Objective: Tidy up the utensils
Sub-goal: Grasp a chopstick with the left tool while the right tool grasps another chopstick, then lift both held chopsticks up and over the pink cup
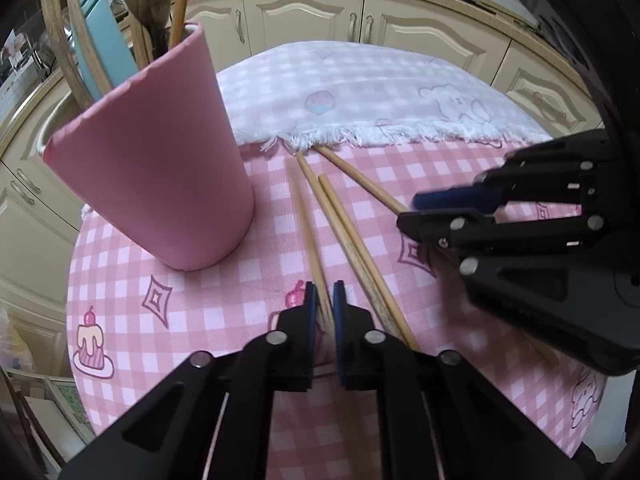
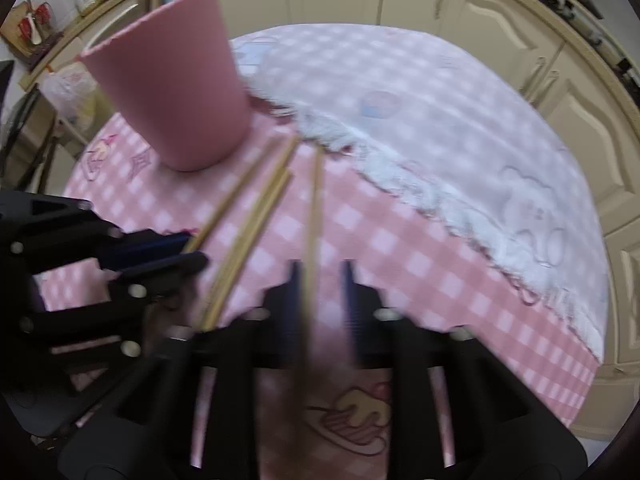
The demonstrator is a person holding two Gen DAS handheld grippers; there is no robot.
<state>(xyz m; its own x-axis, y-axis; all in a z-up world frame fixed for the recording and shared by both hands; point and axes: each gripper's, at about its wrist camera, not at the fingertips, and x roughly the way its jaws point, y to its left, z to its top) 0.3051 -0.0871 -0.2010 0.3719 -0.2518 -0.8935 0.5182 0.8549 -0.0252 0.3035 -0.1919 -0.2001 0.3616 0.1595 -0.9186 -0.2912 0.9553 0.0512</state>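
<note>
Several wooden chopsticks lie on the pink checked tablecloth (image 1: 132, 280). My left gripper (image 1: 325, 300) is shut on the leftmost chopstick (image 1: 306, 236), low over the cloth. My right gripper (image 2: 320, 276) is open around another chopstick (image 2: 314, 204), which lies against its left pad; it also shows in the left wrist view (image 1: 408, 210). A pair of chopsticks (image 1: 352, 240) lies between the two grippers. The pink utensil cup (image 1: 160, 168) stands to the left, holding a wooden spoon (image 1: 146, 4), a chopstick and a blue utensil.
A white fringed checked towel (image 1: 360, 96) covers the far half of the table. Cream kitchen cabinets (image 1: 420, 28) run behind. The table's round edge drops off at the left and near sides.
</note>
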